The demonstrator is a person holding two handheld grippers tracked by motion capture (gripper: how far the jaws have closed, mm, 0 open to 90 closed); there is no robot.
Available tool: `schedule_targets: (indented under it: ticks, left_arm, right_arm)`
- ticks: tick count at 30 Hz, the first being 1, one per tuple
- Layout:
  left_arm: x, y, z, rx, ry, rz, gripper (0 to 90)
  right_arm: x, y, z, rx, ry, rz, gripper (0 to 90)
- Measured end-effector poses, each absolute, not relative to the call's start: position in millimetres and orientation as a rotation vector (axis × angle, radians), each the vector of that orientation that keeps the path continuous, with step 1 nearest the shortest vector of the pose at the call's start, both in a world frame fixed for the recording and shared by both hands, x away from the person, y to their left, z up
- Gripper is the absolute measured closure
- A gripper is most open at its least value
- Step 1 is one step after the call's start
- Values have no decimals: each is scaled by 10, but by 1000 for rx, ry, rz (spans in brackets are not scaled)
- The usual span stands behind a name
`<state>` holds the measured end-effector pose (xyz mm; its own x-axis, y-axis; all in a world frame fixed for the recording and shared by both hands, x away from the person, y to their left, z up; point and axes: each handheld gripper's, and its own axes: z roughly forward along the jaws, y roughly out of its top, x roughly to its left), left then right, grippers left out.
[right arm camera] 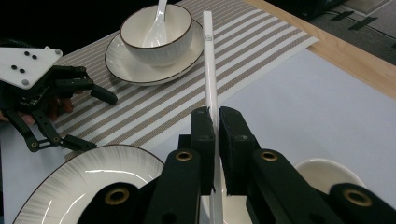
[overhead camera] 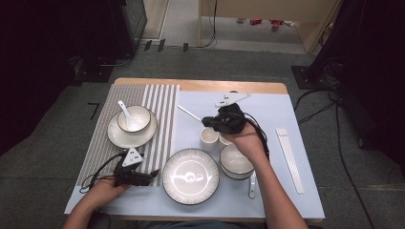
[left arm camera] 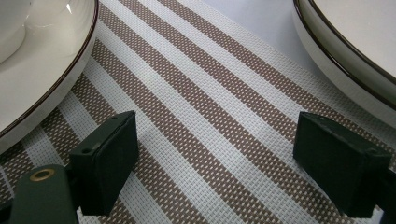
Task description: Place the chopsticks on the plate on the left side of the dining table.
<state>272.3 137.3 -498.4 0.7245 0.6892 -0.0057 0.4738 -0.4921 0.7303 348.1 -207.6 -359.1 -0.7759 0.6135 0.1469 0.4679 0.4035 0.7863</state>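
Observation:
My right gripper (overhead camera: 208, 121) hovers over two small white cups (overhead camera: 209, 138) in the middle of the table, shut on a thin white chopstick (overhead camera: 189, 113) that points to the far left. In the right gripper view the jaws (right arm camera: 217, 119) pinch the chopstick (right arm camera: 209, 65) at its lower part. My left gripper (overhead camera: 153, 175) lies low at the near left, open with nothing between its fingers. It rests over the striped placemat (left arm camera: 210, 107), between a saucer (left arm camera: 42, 70) and a large plate (left arm camera: 345, 46).
A bowl with a white spoon (overhead camera: 133, 118) stands on a saucer (overhead camera: 119, 137) at the left. A large plate (overhead camera: 191, 176), a second bowl (overhead camera: 235, 161) and a spoon (overhead camera: 251, 186) sit near the front edge. A white chopstick sleeve (overhead camera: 290, 160) lies at the right on the blue mat (overhead camera: 272, 109).

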Motion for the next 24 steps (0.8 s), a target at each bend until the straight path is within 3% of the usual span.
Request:
schedule_targets:
  ticks: [24]
  left_arm:
    - [2723,1372,-4985,2181,877,372,146]
  right_arm:
    - [3499,-1942,-3561,939,2508,1318,852]
